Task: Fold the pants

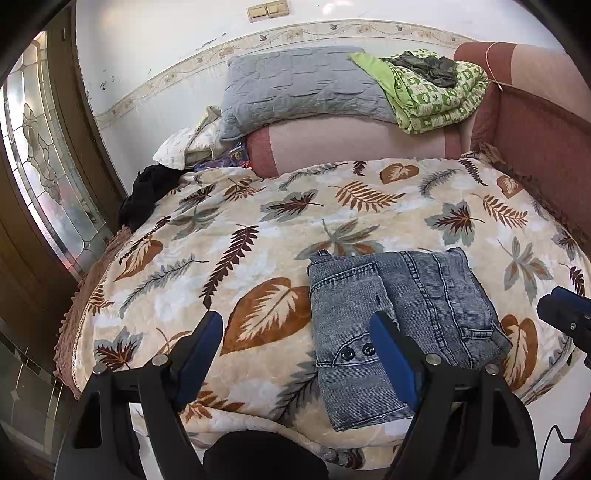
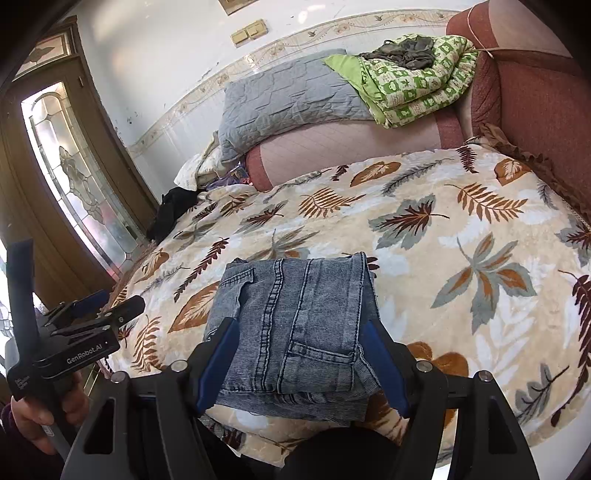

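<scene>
The left hand-held gripper (image 1: 297, 334) hangs wide and holds nothing, low in its frame, one finger over the jeans' left part. The right hand-held gripper (image 2: 299, 341) is also spread wide, its fingers on either side of the folded jeans (image 2: 295, 325), which lie bottom centre on the leaf-print blanket (image 2: 461, 236) covering the bed.

A white wall (image 1: 155, 44) is edged by a patterned border (image 1: 332, 31), with switches (image 1: 267, 10) set above it. At the left, a wooden door (image 2: 55, 177) with leaded glass (image 1: 40, 155) is lit by daylight. A bed (image 1: 539, 122) is covered by a leaf-print blanket (image 1: 229, 229).
</scene>
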`<state>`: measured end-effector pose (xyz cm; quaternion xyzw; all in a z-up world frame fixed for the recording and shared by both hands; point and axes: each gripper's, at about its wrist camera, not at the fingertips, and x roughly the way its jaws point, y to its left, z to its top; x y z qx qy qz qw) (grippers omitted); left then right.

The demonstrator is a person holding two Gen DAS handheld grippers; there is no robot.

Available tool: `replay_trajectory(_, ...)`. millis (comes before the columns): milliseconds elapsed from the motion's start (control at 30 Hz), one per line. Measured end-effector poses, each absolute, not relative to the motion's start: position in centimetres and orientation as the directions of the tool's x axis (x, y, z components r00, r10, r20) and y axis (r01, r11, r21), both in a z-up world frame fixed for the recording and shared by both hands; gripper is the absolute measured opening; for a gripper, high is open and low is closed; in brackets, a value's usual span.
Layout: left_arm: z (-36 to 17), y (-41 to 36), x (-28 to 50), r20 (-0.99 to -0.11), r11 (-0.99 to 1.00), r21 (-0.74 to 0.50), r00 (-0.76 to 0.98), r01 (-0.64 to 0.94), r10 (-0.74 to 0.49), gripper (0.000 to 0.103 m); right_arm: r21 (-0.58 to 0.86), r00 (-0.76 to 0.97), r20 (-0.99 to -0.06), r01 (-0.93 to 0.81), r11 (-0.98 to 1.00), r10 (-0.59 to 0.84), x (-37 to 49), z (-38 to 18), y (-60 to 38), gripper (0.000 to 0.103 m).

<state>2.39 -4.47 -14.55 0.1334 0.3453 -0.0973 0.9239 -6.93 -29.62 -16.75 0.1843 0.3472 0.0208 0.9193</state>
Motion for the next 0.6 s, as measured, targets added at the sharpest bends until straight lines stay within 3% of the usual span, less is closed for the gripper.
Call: replay_trajectory(600, -14.76, -4.3, 2.44, -0.67, 0.949, 0.174, 0.738, 0.262, -0.081, 0.082, 0.354, 0.753, -0.634, 0.08, 0.932, 0.176, -6.82, -16.94, -28.88, 0.073)
